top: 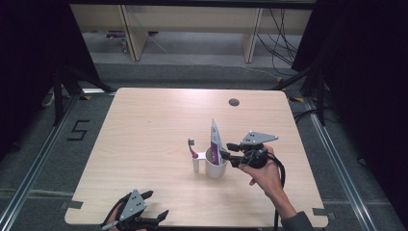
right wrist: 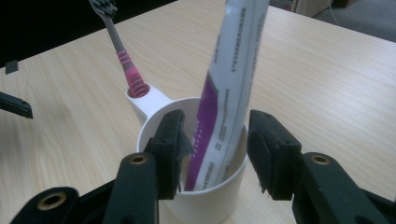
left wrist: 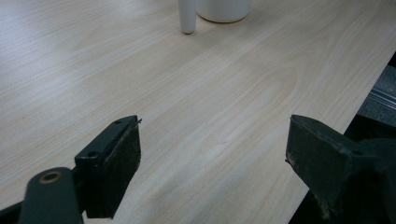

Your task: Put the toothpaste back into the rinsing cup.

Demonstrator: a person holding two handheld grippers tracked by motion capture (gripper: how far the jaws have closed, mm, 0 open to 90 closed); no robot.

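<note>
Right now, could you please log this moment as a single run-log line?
right claw: open, astride toothpaste tube | tube: standing in white cup | toothbrush: in cup's side holder | left claw: open, idle

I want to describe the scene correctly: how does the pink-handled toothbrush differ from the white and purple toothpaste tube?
The pink-handled toothbrush is thin and stands in the small side holder of the white cup; the white and purple toothpaste tube is wide and flat and stands inside the cup itself. The toothbrush has nothing around it; the tube stands between the jaws of the right gripper, which do not press it. Both stand nearly upright, slightly tilted.

one cup (top: 216,167), one toothbrush (top: 192,147), one toothpaste tube (top: 215,139)
</note>
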